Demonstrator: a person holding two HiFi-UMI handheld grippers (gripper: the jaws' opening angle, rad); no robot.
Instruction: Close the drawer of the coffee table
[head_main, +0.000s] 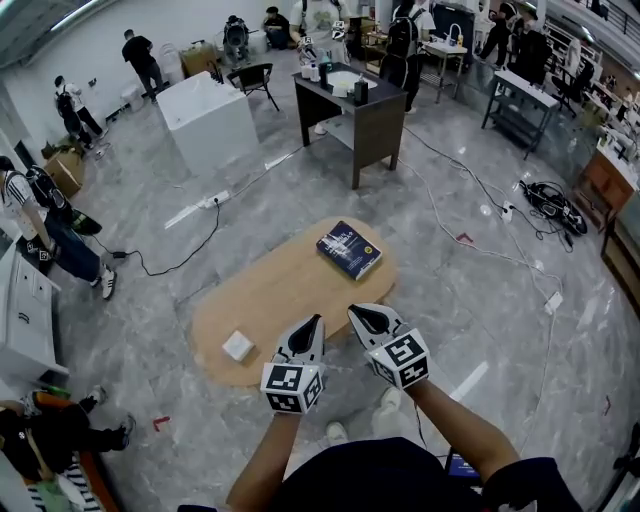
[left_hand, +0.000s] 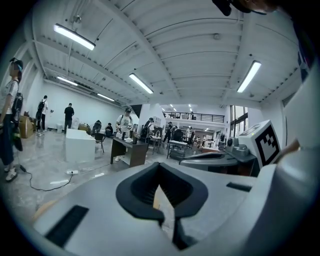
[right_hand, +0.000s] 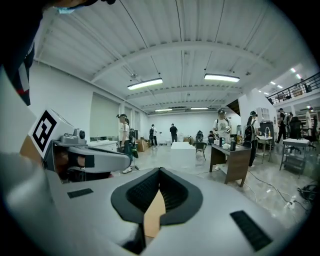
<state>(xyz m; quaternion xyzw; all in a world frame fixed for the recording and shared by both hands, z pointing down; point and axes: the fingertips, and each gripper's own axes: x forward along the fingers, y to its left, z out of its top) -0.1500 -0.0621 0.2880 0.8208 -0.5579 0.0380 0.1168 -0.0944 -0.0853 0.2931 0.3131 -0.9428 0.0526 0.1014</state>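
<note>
Hovering empty with tips pressed together, our left gripper (head_main: 316, 320) and right gripper (head_main: 353, 311) hang over the near rim of the coffee table (head_main: 270, 290). We cannot see the drawer; presumably it sits below our fingertips, under the top. We judge it rigid and sliding on runners, so it wants a square push on its front, not a grasp. Beyond the tips lies a book (head_main: 349, 250).

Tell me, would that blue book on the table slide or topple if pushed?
The blue book lies flat on the smooth wooden table, so it would probably slide, not topple or roll. It looks fairly thick, so it is likely stiff and somewhat heavy for its size.
</note>
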